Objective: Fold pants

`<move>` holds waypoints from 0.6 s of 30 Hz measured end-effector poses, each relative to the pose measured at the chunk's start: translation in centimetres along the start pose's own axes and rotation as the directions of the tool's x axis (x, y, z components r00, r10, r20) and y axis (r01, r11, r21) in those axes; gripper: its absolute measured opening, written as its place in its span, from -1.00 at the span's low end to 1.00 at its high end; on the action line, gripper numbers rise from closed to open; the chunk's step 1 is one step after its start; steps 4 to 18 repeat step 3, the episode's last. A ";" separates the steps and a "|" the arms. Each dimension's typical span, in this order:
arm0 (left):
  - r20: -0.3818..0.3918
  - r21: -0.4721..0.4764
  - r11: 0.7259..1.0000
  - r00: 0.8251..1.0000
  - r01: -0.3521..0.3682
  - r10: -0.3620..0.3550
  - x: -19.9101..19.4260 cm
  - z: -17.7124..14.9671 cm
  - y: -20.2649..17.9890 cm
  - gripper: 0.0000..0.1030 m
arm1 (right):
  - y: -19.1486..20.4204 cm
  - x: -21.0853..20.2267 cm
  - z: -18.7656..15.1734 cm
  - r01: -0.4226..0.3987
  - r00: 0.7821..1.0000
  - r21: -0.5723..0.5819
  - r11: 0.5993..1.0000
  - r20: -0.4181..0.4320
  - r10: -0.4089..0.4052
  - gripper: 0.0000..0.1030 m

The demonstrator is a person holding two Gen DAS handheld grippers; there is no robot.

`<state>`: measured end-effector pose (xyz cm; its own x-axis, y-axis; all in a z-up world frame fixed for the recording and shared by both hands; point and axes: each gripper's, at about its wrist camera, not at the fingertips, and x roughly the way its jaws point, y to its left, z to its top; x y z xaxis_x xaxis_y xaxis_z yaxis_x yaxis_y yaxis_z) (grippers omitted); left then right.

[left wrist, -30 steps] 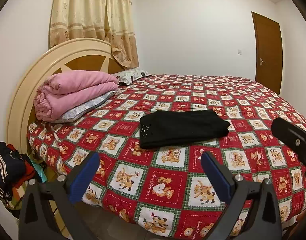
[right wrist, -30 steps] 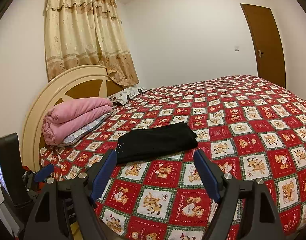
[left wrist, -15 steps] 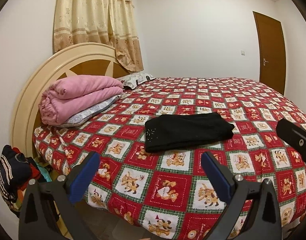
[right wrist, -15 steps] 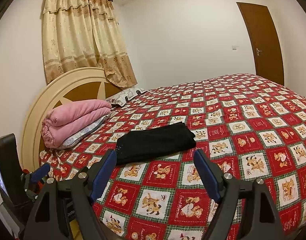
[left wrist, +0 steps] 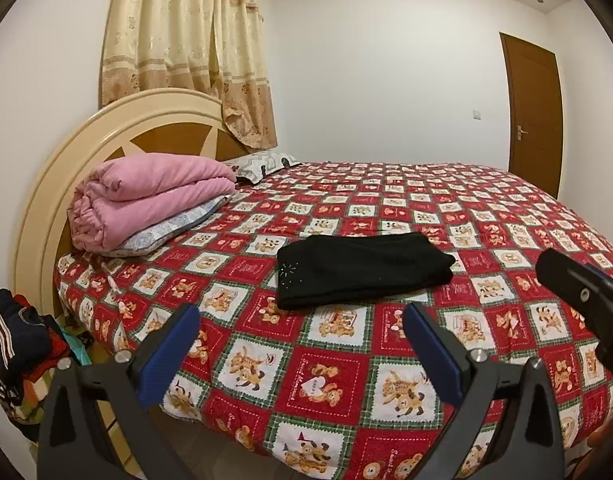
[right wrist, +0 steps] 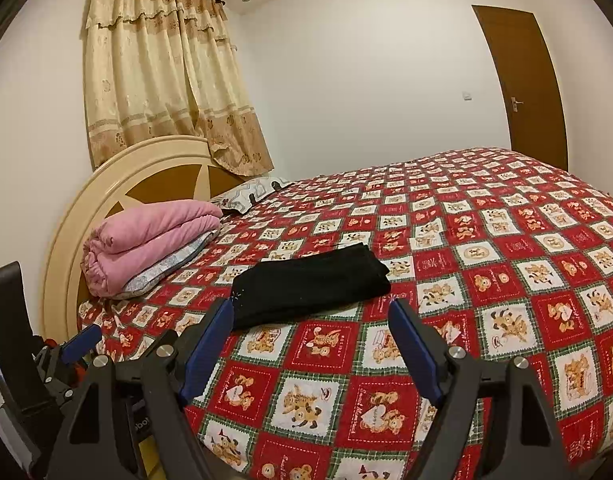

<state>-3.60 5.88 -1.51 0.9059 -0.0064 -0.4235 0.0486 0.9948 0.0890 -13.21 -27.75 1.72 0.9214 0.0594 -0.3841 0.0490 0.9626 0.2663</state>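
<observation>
Black pants (left wrist: 358, 270) lie folded in a flat rectangle on the bed's red bear-print cover (left wrist: 426, 216); they also show in the right wrist view (right wrist: 310, 284). My left gripper (left wrist: 300, 324) is open and empty, held off the bed's near edge, apart from the pants. My right gripper (right wrist: 308, 320) is open and empty too, just short of the pants. The right gripper's body (left wrist: 578, 292) shows at the right of the left wrist view, and the left gripper (right wrist: 66, 348) at the lower left of the right wrist view.
A folded pink quilt (left wrist: 146, 196) rests on a pillow by the cream round headboard (left wrist: 58, 176). A pile of clothes (left wrist: 14, 344) sits on the floor at the left. A curtain (left wrist: 186, 52) hangs behind; a brown door (left wrist: 534, 112) is at the far right.
Both grippers have drawn back and tilted up a little, so the bed and pants sit lower and farther in view. Both stay open and empty.
</observation>
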 end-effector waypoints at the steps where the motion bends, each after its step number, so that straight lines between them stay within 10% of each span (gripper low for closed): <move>1: -0.002 0.000 1.000 1.000 -0.001 0.001 0.1 0.0 -0.1 1.00 | -0.1 0.0 0.0 0.001 1.000 0.003 1.000 0.000 -0.001 0.57; 18: -0.007 0.001 1.000 1.000 0.001 -0.001 0.2 0.0 -0.1 1.00 | -0.3 -0.1 0.0 0.006 1.000 0.010 1.000 0.004 -0.006 0.57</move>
